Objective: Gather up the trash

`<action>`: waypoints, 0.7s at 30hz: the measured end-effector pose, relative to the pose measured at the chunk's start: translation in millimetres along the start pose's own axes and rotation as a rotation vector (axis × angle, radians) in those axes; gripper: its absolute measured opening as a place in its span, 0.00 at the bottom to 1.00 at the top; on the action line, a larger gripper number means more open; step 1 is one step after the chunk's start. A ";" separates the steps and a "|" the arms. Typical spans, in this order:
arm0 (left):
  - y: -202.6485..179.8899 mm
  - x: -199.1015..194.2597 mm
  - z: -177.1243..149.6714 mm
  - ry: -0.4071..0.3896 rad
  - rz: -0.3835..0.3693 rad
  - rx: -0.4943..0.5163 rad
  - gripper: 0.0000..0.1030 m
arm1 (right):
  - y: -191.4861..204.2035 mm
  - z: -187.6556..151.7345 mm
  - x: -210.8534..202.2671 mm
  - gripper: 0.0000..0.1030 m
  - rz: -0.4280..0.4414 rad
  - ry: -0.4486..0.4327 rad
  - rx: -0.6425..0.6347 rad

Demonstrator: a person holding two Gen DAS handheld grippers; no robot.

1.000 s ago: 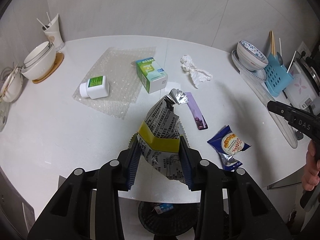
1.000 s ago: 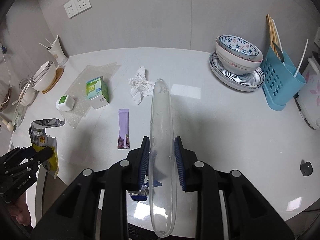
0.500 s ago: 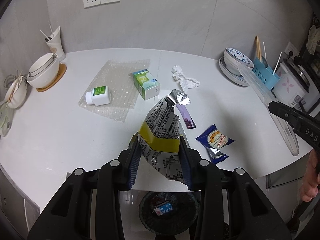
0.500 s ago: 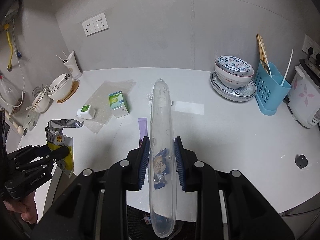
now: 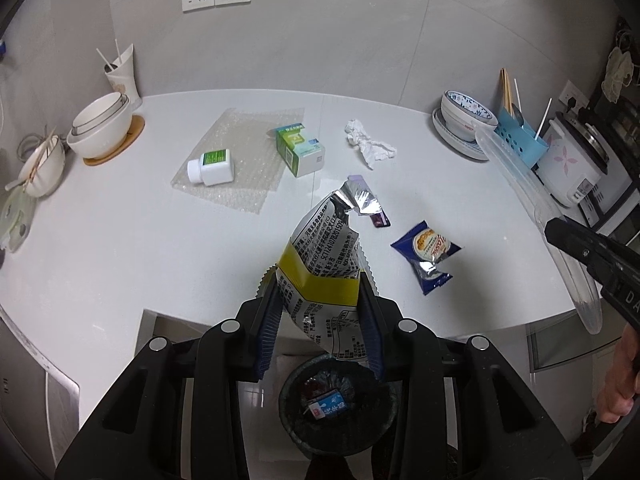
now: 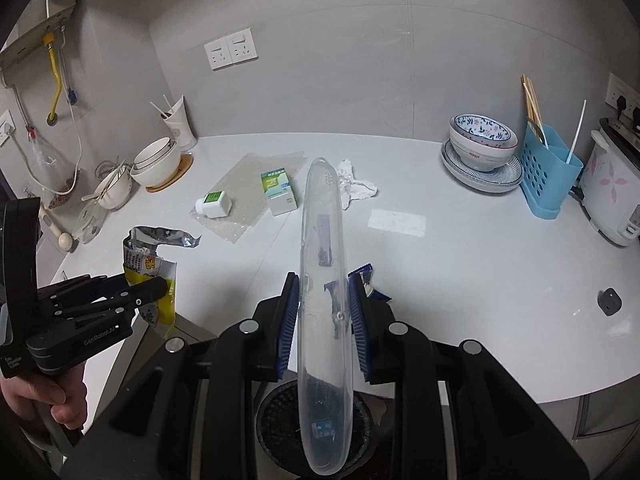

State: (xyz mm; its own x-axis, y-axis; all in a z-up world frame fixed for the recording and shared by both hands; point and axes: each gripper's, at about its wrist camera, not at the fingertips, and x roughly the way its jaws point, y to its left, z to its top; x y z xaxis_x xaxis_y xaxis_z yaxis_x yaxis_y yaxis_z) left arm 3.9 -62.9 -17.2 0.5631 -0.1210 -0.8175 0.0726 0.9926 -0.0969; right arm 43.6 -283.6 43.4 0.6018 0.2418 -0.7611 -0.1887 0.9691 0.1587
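Observation:
My left gripper is shut on a crumpled snack bag with a yellow band and a foil top, held above the table's front edge. Below it on the floor stands a dark trash bin with wrappers inside. My right gripper is shut on a long clear plastic case, whose lower end hangs over the same bin. On the white table lie a blue snack wrapper, a purple sachet, a crumpled tissue, a green-and-white box and a white bottle.
Bubble wrap lies under the bottle and box. Stacked bowls and a cup stand at the back left. Bowls on a plate, a blue utensil holder and a rice cooker stand at the right. A hand holds the left gripper.
Both grippers have pulled back from the table and risen, each with its item still held. The trash bin has come into fuller view beneath them.

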 end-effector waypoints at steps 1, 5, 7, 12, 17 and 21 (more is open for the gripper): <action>0.5 -1.3 -4.8 0.002 0.001 0.001 0.34 | 2.4 -4.5 -1.3 0.24 0.003 0.003 -0.009; 1.0 -3.4 -20.6 0.014 -0.007 0.002 0.34 | 9.0 -21.5 -5.0 0.24 0.023 0.017 -0.030; 2.1 -2.7 -29.7 0.026 -0.013 -0.004 0.34 | 12.0 -30.5 -6.7 0.24 0.037 0.023 -0.039; 2.2 -0.6 -50.7 0.050 -0.019 -0.009 0.34 | 14.0 -52.3 -6.9 0.24 0.070 0.052 -0.042; 2.2 3.4 -65.3 0.066 -0.025 -0.013 0.33 | 14.7 -70.9 -5.3 0.24 0.091 0.073 -0.047; 4.3 10.9 -81.7 0.084 -0.024 -0.026 0.33 | 18.1 -85.8 -2.8 0.24 0.110 0.092 -0.065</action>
State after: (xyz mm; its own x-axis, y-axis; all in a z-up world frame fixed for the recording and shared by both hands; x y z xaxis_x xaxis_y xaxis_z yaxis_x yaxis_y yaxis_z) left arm -56.9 -59.6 -72.9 0.4907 -0.1452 -0.8592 0.0636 0.9894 -0.1309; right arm -28.1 -270.9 -5.6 0.5015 0.3381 -0.7963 -0.3012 0.9311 0.2057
